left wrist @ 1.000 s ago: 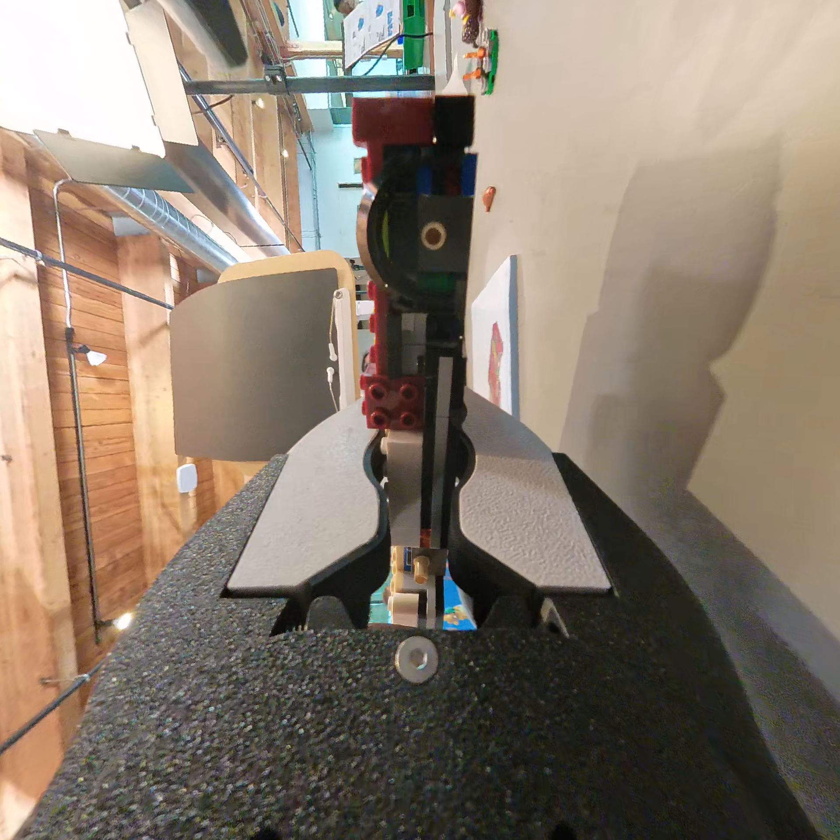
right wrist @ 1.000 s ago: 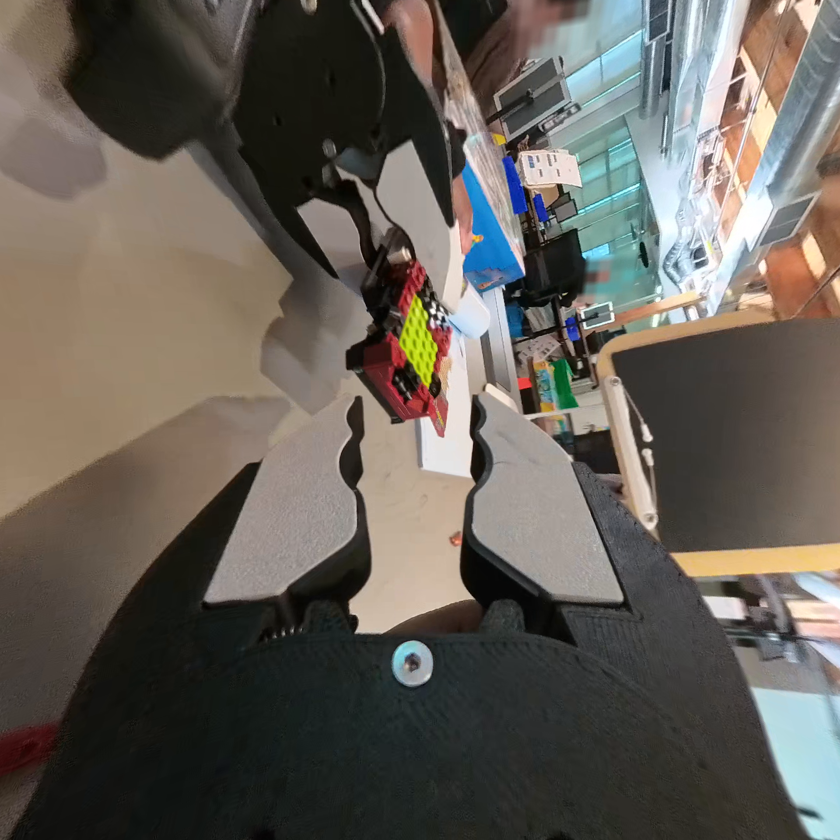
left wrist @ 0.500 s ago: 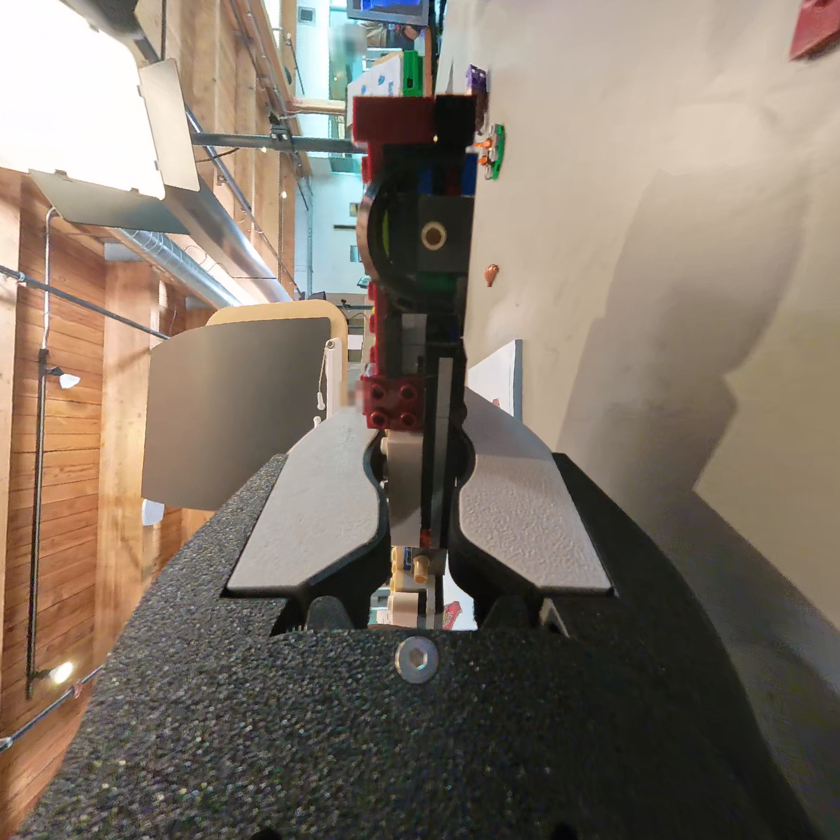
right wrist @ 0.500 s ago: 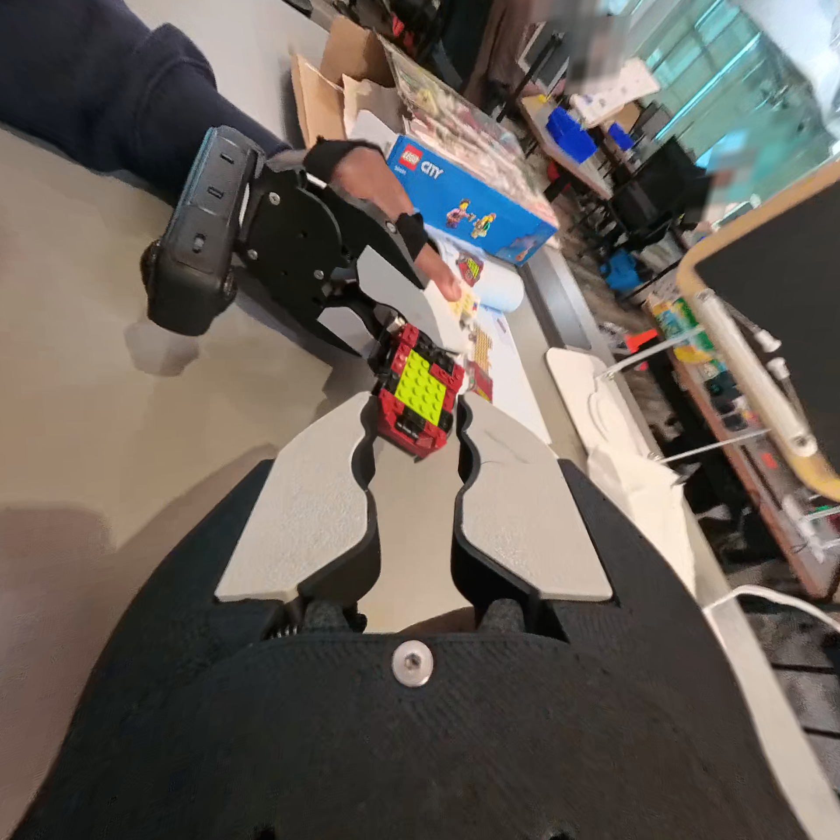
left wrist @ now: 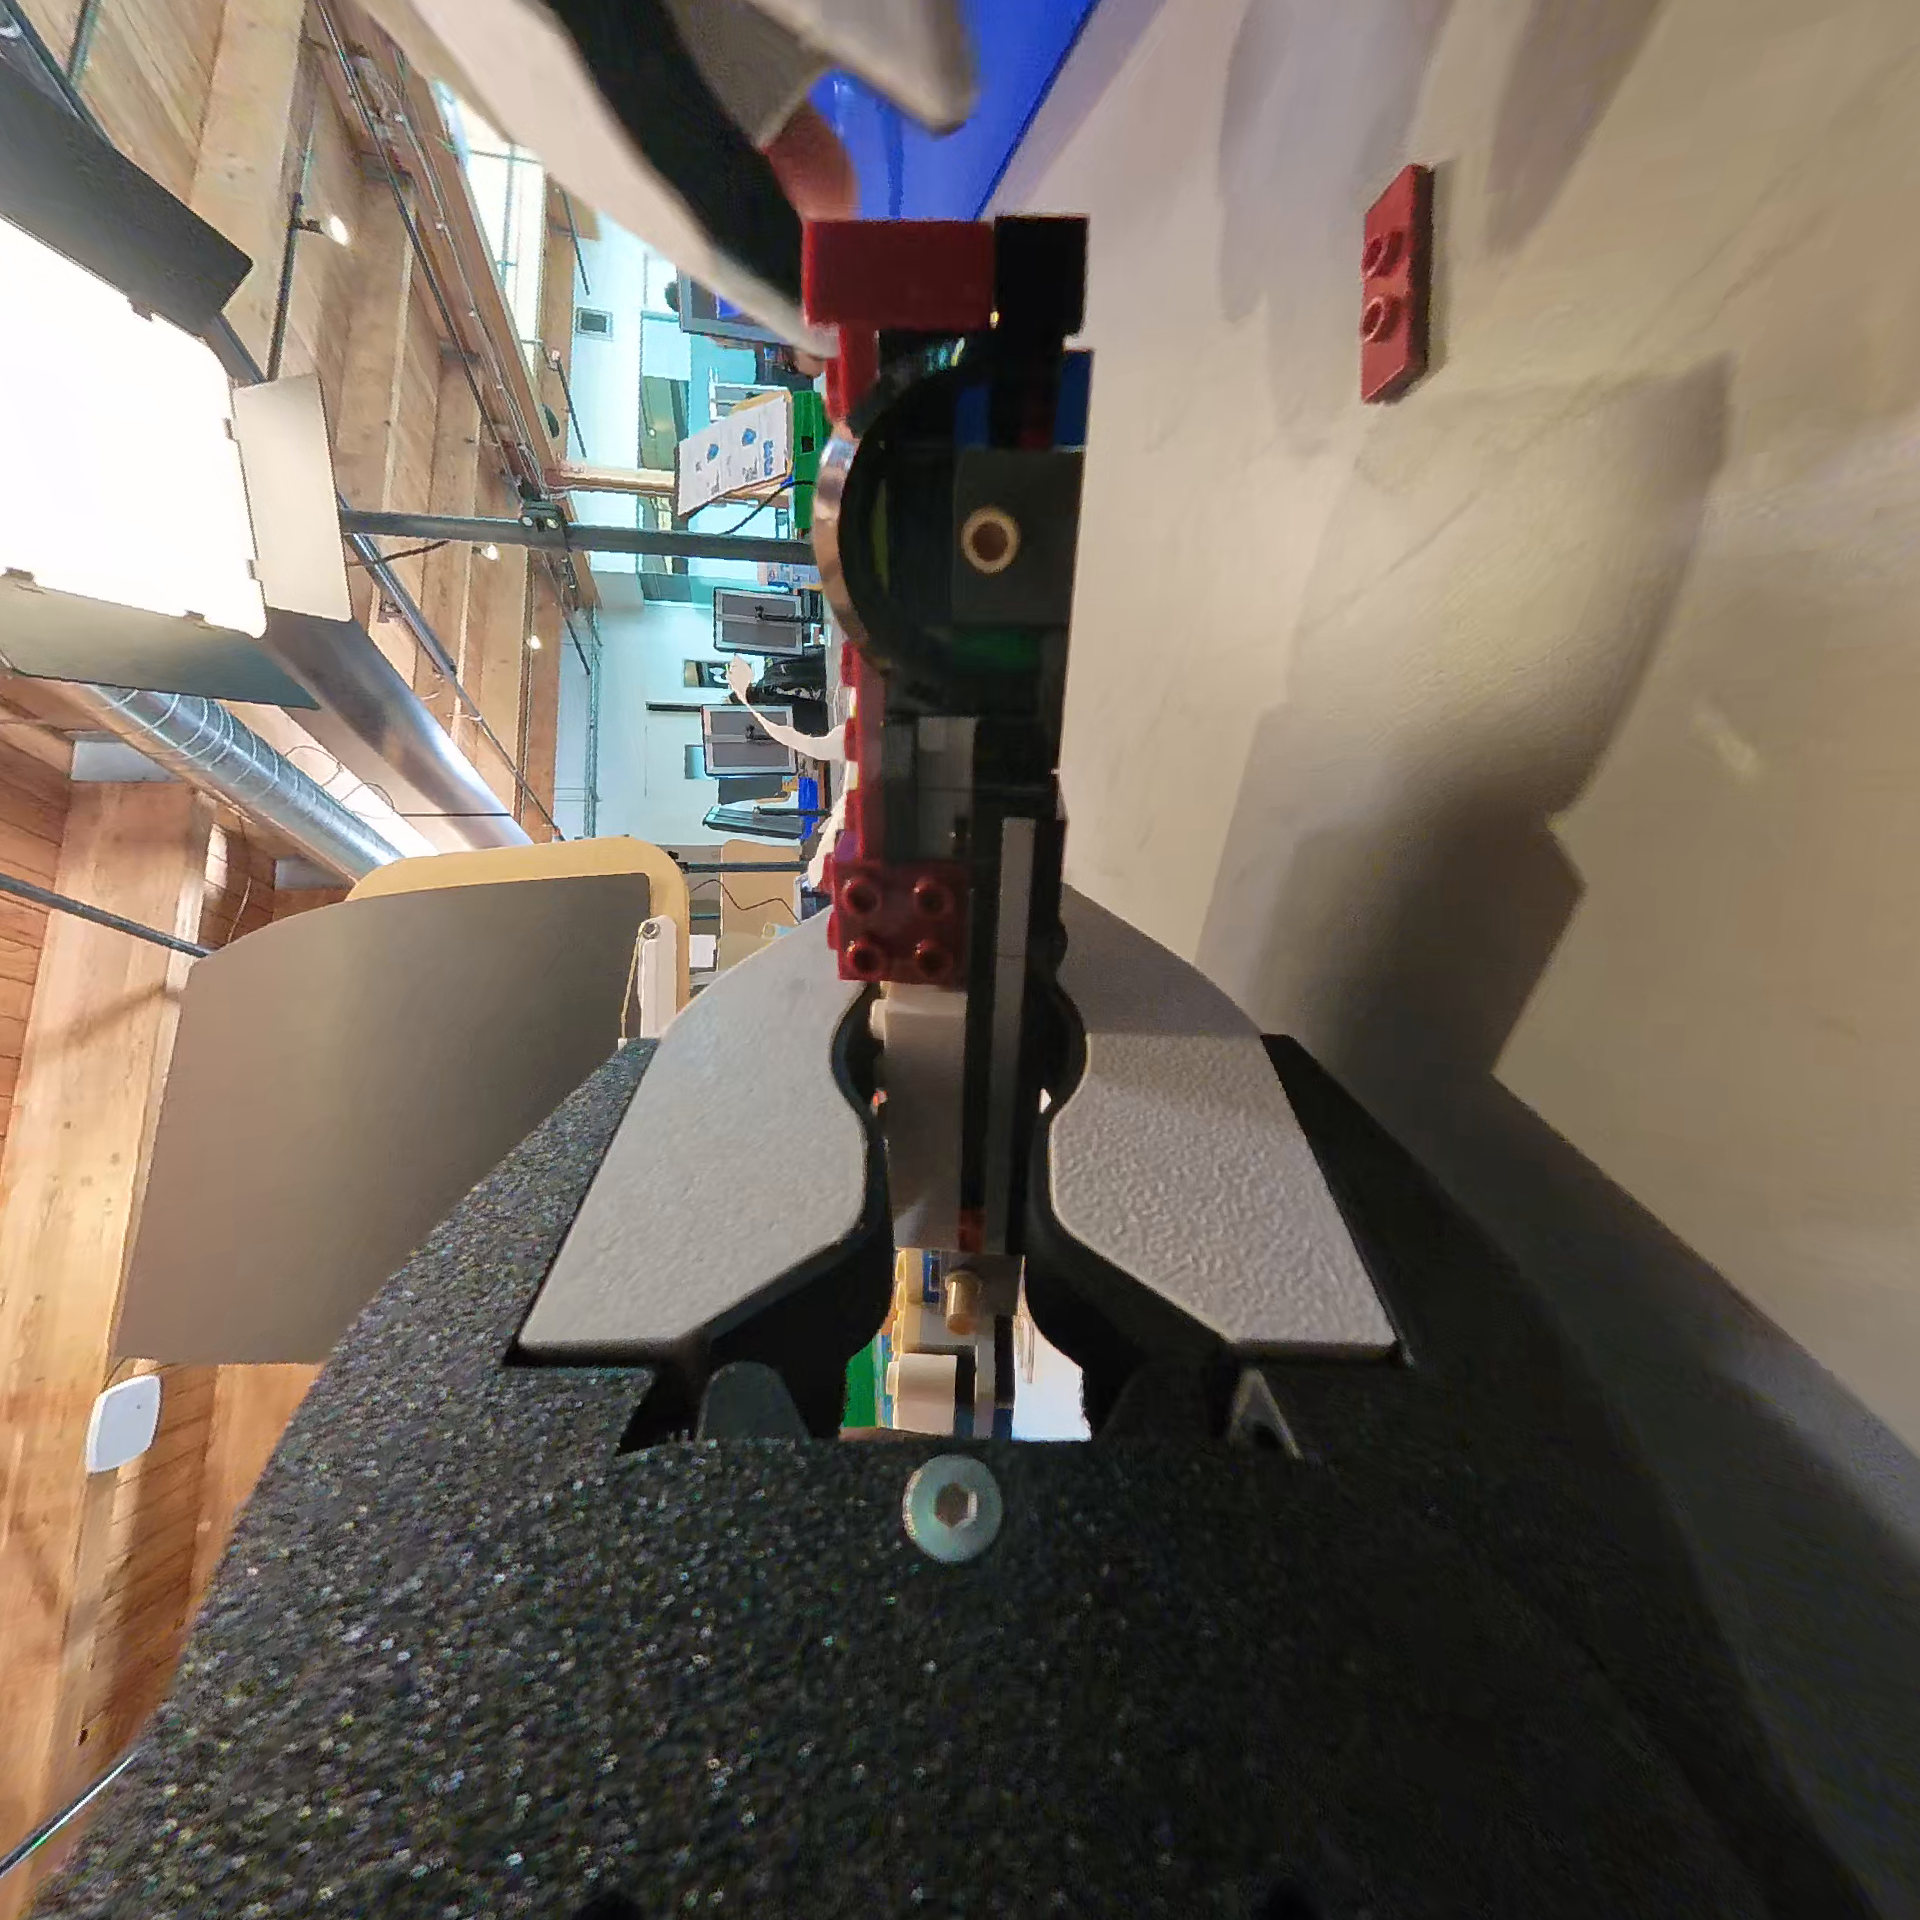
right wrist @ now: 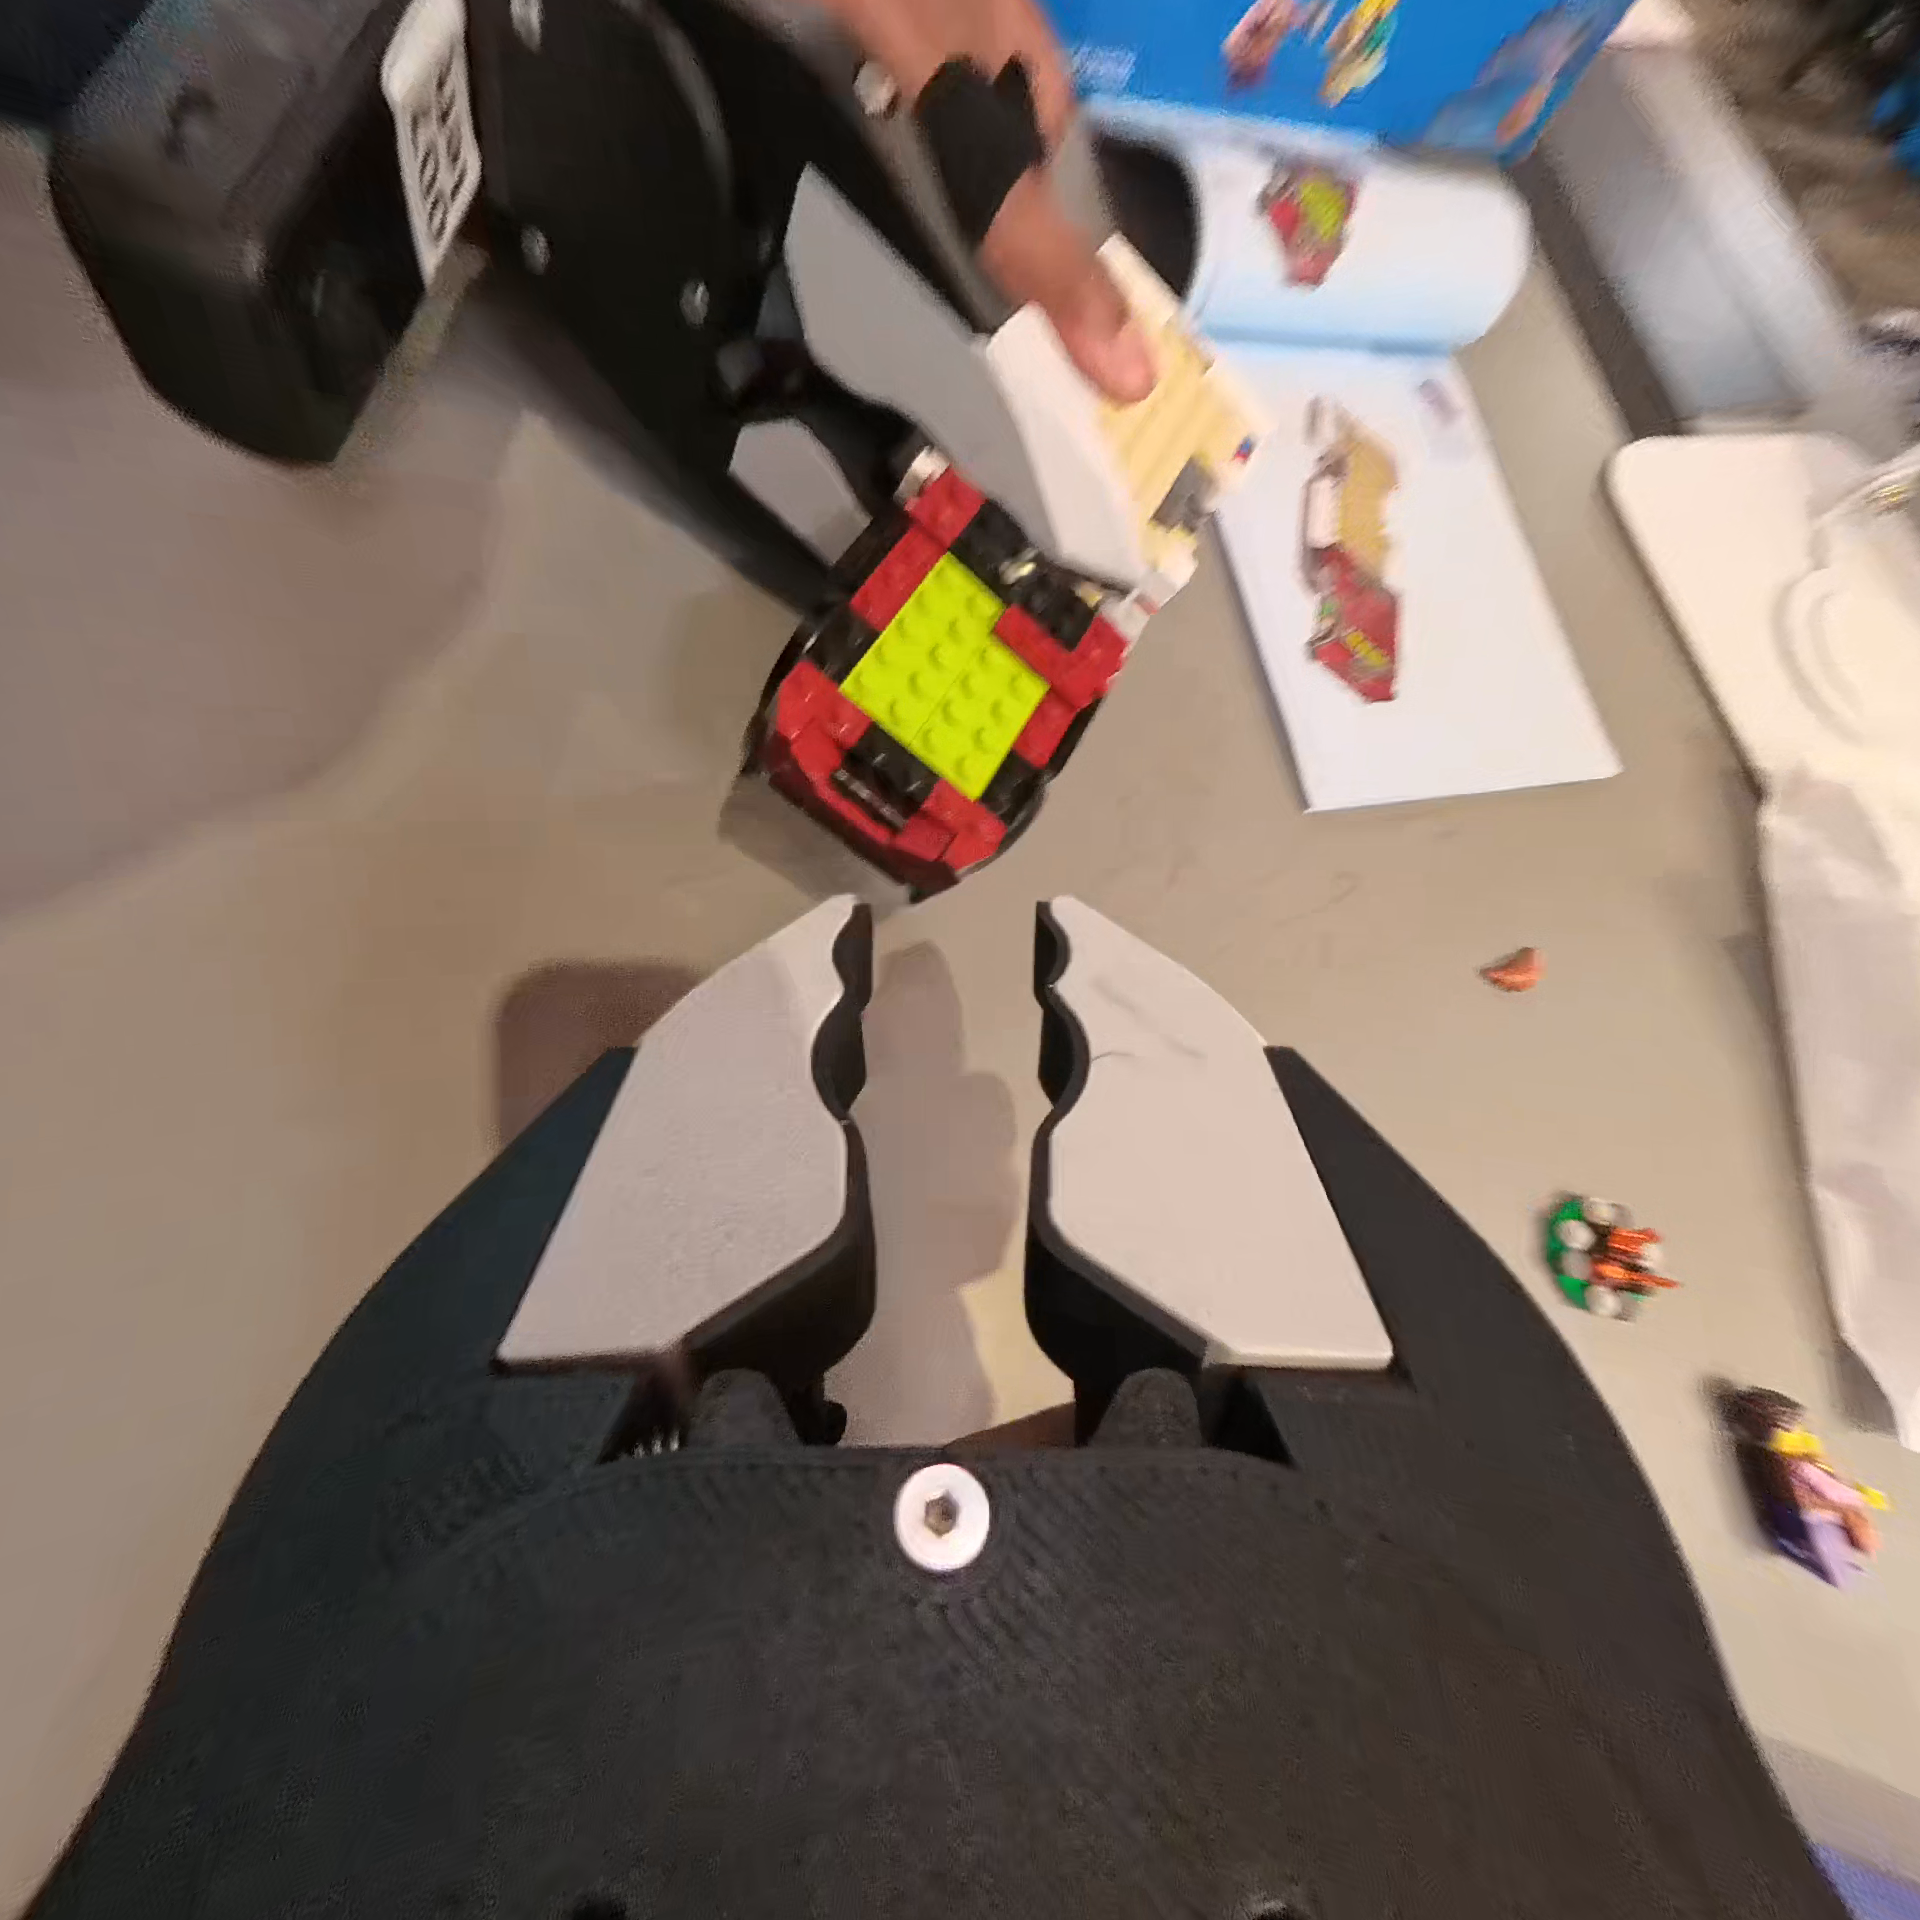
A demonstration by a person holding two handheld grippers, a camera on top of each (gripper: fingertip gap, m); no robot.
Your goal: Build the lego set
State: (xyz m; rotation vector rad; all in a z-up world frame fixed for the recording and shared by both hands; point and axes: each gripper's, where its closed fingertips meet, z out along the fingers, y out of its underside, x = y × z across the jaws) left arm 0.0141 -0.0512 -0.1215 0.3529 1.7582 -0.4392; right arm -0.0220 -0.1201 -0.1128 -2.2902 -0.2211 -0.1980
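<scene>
The left gripper (left wrist: 961, 997) is clamped on a small brick-built car (right wrist: 940, 686), red and black with a lime-green studded panel on top. In the left wrist view both grey fingers (left wrist: 748, 1122) press against the rear part of the car, which sticks out forward past their tips, turned on its side and held above the beige counter (left wrist: 1558, 623). The right gripper (right wrist: 951, 925) holds nothing: its fingers (right wrist: 727, 1122) stand parted with bare counter visible between them, their tips just short of the car's near end and apart from it.

The car looks light and rigid, yet it is only bricks pressed together, so it would likely come apart under a twist or a hard squeeze. Its plastic faces look smooth and probably slippery; the studded top and the flat sides seem the surest places to take hold, across the width of the body, rather than by a wheel or a thin protruding plate.

A loose dark red plate (left wrist: 1397, 286) lies on the counter beyond the car. Other things lie around: an open instruction booklet (right wrist: 1455, 644), a blue box (right wrist: 1351, 73), a small figure (right wrist: 1808, 1496), a green round piece (right wrist: 1605, 1257) and an orange bit (right wrist: 1512, 968).

Much is unclear. The right wrist view is smeared by motion, so fine detail on the car and the small parts cannot be made out. The left fingers cover the part of the car they hold. The box is cut off by the frame edge, and the person's hand (right wrist: 1049, 260) hides part of the left gripper.
</scene>
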